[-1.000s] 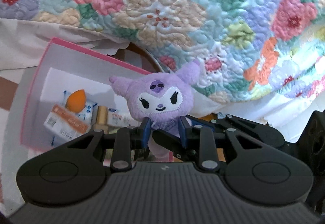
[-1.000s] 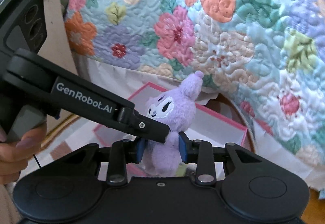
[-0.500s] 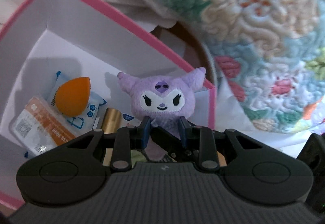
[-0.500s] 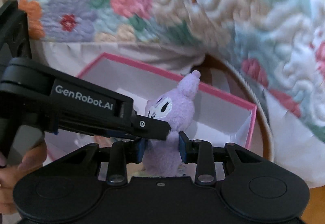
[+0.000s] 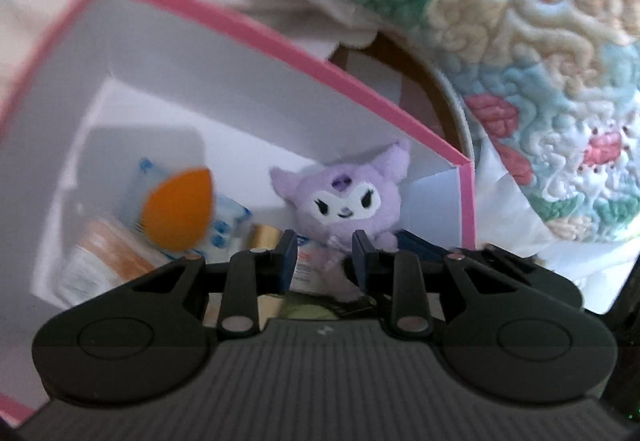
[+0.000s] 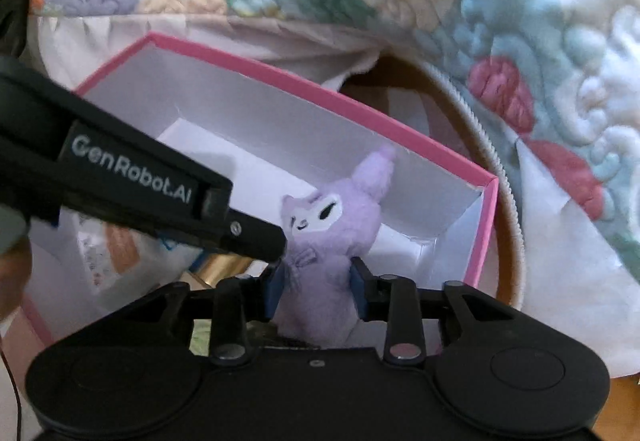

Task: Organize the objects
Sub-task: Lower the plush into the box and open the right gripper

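Observation:
A purple plush toy (image 5: pixel 344 197) stands at the right end of a white box with a pink rim (image 5: pixel 280 37), tilted a little. My left gripper (image 5: pixel 324 257) is shut on its lower front by the bow. In the right wrist view the plush toy (image 6: pixel 332 217) fills the gap of my right gripper (image 6: pixel 316 281). Those jaws are opening, and the pads still touch the plush's sides. The left gripper's finger (image 6: pixel 256 237) reaches in from the left to the plush's neck, above the box (image 6: pixel 320 89).
Inside the box lie an orange teardrop sponge (image 5: pixel 178 209), flat packets (image 5: pixel 108 261) and a gold tube (image 5: pixel 264 237). A flowered quilt (image 5: pixel 520 21) hangs behind. A round wooden rim (image 6: pixel 508 241) curves past the box's right end. A person's hand (image 6: pixel 12 281) shows at the left edge.
Both grippers came down with the plush from in front of the quilt into the box. The plush now leans slightly, and the right jaws stand a touch wider.

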Tool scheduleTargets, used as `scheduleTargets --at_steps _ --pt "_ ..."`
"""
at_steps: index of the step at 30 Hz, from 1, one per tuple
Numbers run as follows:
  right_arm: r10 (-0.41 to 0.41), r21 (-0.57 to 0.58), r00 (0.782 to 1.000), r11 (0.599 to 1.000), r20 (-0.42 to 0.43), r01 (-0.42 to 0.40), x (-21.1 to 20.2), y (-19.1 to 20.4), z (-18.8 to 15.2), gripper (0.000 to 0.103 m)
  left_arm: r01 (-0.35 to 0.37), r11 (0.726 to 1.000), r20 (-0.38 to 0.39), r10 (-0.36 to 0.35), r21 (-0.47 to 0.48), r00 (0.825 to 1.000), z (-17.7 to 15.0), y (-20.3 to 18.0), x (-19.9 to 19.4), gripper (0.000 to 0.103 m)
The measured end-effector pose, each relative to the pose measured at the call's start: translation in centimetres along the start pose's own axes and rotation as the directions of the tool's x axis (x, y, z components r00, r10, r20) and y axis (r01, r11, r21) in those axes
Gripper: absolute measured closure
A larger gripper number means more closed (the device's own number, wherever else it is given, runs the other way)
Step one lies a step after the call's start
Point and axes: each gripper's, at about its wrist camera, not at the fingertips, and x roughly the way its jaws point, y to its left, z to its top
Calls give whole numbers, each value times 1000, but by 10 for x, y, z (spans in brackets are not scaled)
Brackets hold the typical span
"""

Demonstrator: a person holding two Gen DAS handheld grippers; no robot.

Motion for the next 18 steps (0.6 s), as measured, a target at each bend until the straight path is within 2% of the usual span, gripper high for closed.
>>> scheduleTargets --at_steps 3,7,9,12,14,15,16,18 --pt "-16 -3 999 1000 33 17 -15 7 -3 55 -11 999 23 10 34 1000 1 0 -22 75" --pt "-123 -31 991 992 58 125 -25 17 -8 54 -53 994 50 48 96 998 -8 -6 -46 75" --pt "-121 -9 989 992 83 122 -32 16 -11 54 -80 989 58 74 123 996 -15 -9 -57 75" --pt "-72 55 988 996 133 66 -46 11 -18 54 -84 986 47 78 145 996 -28 -15 -67 66" --pt "-15 68 989 998 150 4 -47 13 -20 66 -96 983 43 90 155 995 -37 -16 -72 66" --pt "3 73 989 997 148 -14 -46 14 -19 76 -109 980 55 101 165 993 -39 -19 -74 66" --pt "9 78 990 997 139 -20 -40 15 -16 82 -123 977 65 113 175 991 -41 -21 -76 65" --pt "4 83 992 996 127 -15 -29 15 -9 83 -140 974 67 130 178 989 -43 -23 -76 65"
